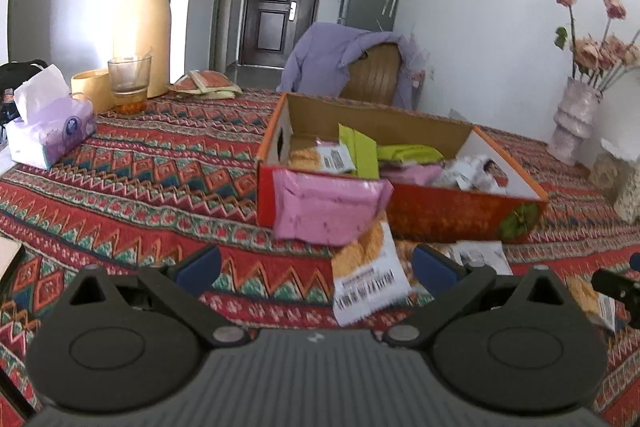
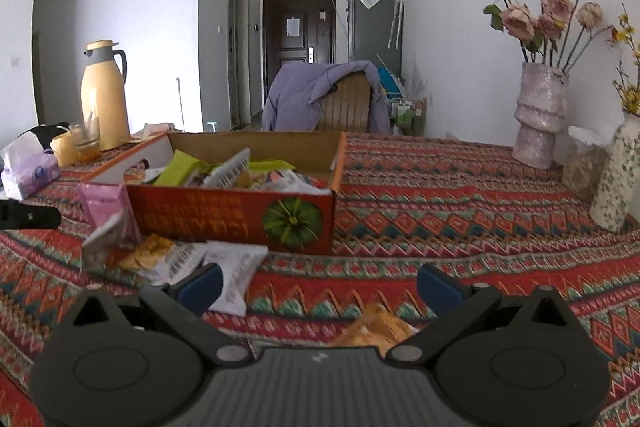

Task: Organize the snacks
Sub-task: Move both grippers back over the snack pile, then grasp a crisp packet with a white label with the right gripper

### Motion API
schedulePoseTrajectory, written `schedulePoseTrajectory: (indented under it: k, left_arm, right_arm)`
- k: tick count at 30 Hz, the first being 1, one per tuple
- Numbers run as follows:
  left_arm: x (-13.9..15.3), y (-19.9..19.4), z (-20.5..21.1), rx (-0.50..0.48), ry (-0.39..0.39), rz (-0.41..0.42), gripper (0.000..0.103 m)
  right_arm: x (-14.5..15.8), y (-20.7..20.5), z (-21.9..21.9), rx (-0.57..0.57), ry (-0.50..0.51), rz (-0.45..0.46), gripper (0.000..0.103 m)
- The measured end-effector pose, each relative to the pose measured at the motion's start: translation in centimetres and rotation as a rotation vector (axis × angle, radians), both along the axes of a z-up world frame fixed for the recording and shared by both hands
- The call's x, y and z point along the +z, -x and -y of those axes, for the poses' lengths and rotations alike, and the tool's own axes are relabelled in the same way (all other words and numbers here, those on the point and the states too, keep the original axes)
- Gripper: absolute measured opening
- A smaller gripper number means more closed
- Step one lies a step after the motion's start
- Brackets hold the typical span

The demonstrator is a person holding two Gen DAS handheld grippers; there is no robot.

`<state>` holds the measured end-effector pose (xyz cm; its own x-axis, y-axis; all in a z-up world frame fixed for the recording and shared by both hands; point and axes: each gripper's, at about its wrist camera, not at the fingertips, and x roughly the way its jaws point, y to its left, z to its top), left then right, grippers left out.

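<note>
An orange cardboard box (image 1: 432,211) holds several snack packets on the patterned tablecloth; it also shows in the right wrist view (image 2: 236,215). A pink packet (image 1: 328,207) leans against the box's front. A white-and-orange cracker packet (image 1: 366,279) lies in front of it, between the fingers of my left gripper (image 1: 316,267), which is open. My right gripper (image 2: 318,285) is open above an orange snack packet (image 2: 376,327). More packets (image 2: 180,259) lie left of it, by the box.
A yellow thermos (image 1: 142,27), a glass (image 1: 130,79) and a tissue pack (image 1: 48,131) stand at the far left. Vases with dried flowers (image 2: 540,115) stand at the right. A chair with a purple jacket (image 2: 324,95) is behind the table.
</note>
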<state>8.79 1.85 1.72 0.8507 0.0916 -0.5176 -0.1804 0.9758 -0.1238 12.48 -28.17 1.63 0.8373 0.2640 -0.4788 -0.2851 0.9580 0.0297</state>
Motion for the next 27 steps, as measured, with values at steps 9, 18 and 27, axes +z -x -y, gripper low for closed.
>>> schedulePoseTrajectory:
  k: [9, 18, 27]
  left_arm:
    - [-0.5, 2.0, 1.9, -0.059, -0.012, 0.003, 0.103]
    - [-1.5, 1.9, 2.3, -0.054, -0.009, -0.037, 0.103]
    - [-1.8, 1.7, 2.5, -0.048, -0.009, -0.054, 0.103]
  right_arm:
    - [-1.1, 1.5, 2.5, 0.002, 0.022, -0.033, 0.103]
    - [-3.0, 0.9, 4.6, -0.009, 0.049, -0.109, 0.103]
    - [-4.3, -2.8, 3.4, 0.032, 0.095, -0.173, 0.103]
